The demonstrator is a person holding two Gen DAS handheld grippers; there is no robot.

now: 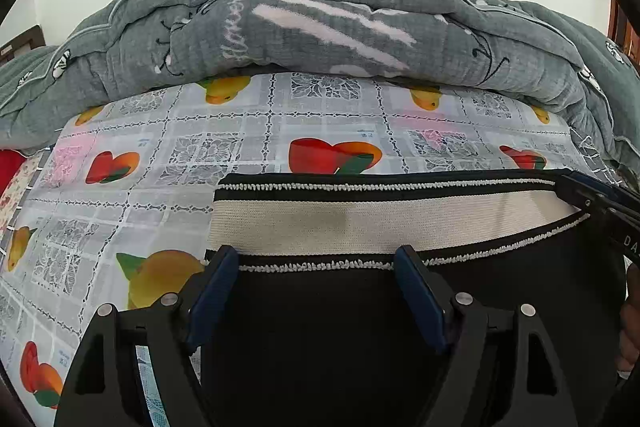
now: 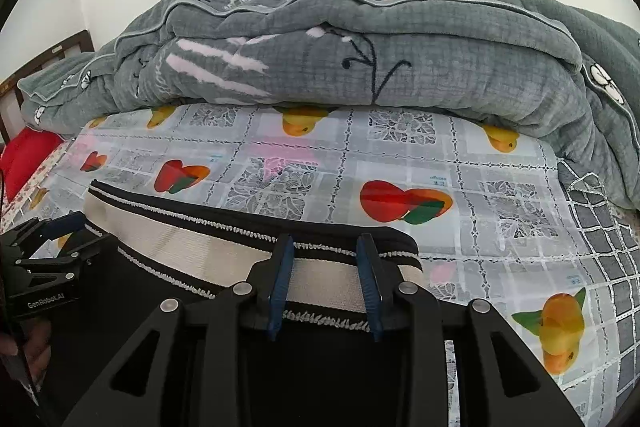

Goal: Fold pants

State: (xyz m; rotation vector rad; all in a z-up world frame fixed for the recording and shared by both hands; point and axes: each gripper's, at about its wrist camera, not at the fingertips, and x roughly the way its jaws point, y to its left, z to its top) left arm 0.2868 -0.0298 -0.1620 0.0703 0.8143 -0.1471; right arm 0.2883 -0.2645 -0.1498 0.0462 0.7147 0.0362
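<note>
Black pants (image 1: pixel 320 327) with a cream and black striped waistband (image 1: pixel 360 219) lie on a fruit-print sheet. My left gripper (image 1: pixel 316 259) is open, its blue-padded fingers (image 1: pixel 216 287) resting over the black cloth just below the waistband's left end. My right gripper (image 2: pixel 326 247) is open over the waistband's right end (image 2: pixel 320 283); its fingers (image 2: pixel 370 279) straddle the cream band. Each gripper shows in the other's view: the right one at the waistband's right end (image 1: pixel 576 193), the left one at the left end (image 2: pixel 60 227).
A bulky grey quilt (image 1: pixel 320 23) is heaped along the far side of the bed, also in the right wrist view (image 2: pixel 360 55). A red pillow (image 2: pixel 24 159) lies at the far left. The fruit-print sheet (image 1: pixel 120 195) spreads left and beyond the pants.
</note>
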